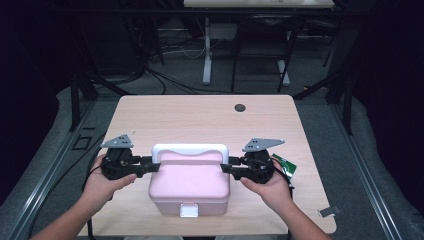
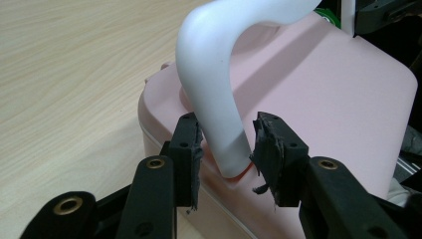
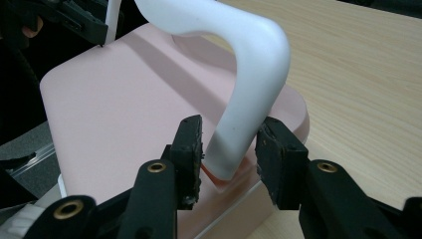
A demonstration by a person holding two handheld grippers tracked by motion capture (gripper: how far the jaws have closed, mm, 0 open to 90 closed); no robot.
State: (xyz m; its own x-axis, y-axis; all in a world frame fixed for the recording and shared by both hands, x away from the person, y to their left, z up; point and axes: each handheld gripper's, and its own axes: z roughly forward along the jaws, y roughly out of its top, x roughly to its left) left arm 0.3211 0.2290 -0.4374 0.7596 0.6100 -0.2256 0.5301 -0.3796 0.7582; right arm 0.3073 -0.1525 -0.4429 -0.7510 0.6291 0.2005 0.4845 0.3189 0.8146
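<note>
Box point(image 1: 190, 185): pink plastic, matt. Handle point(image 2: 209, 74): white plastic, smooth, slight sheen. Bench point(image 1: 200, 120): pale wood-grain laminate. Pads point(image 2: 266, 144): frayed black rubber.

no text, label, brand, number or sign can be read anywhere. the pink box point(image 1: 190, 185) and its white handle point(image 1: 190, 149) are plain, and the green packet point(image 1: 285, 165) by the right hand is too small to make out.
</note>
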